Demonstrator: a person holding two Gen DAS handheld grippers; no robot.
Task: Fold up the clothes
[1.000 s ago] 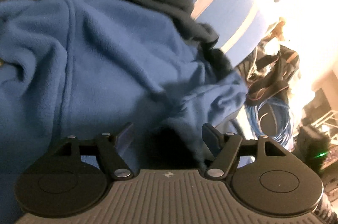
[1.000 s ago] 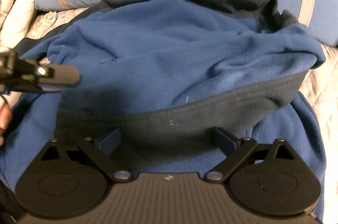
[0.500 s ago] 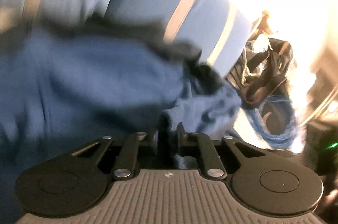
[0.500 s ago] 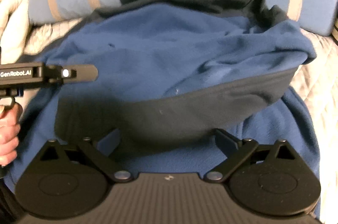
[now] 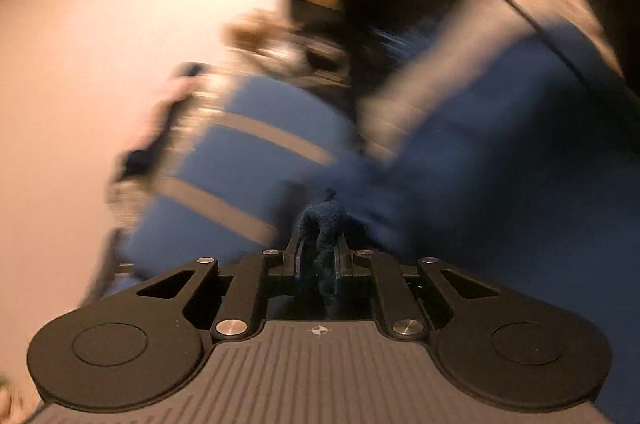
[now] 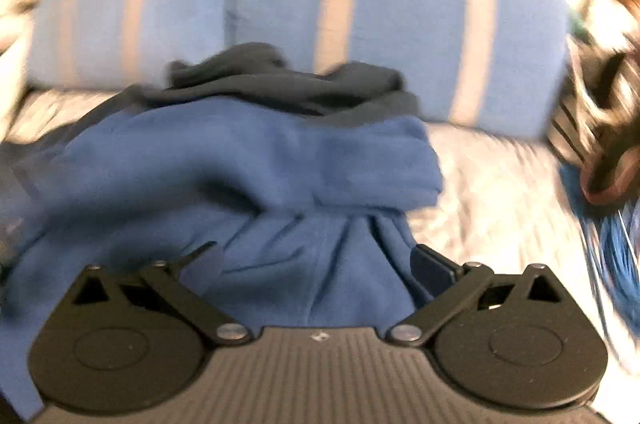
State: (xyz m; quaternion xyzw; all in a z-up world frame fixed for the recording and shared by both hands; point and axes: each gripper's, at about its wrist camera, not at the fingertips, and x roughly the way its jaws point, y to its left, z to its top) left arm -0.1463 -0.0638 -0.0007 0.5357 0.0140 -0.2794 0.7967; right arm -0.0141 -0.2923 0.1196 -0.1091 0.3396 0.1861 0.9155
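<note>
A blue fleece garment (image 6: 248, 168) with dark grey trim (image 6: 280, 84) lies bunched on the bed in the right wrist view. My right gripper (image 6: 316, 264) is open just above its near part, fingers either side of a fold. My left gripper (image 5: 320, 248) is shut on a tuft of the dark blue fleece (image 5: 324, 220), and more fleece (image 5: 500, 184) stretches off to the right. The left wrist view is badly motion-blurred.
Blue pillows with tan stripes (image 6: 360, 16) stand behind the garment, and show blurred in the left wrist view (image 5: 240, 176). A pale quilted bedcover (image 6: 492, 208) lies to the right. Coiled blue cable (image 6: 616, 256) and dark straps (image 6: 600, 128) sit at the right edge.
My left gripper closed on the fleece and swung sharply, its view now tilted toward the wall. The right gripper's view shifted right; the dark hem band in front of it is gone.
</note>
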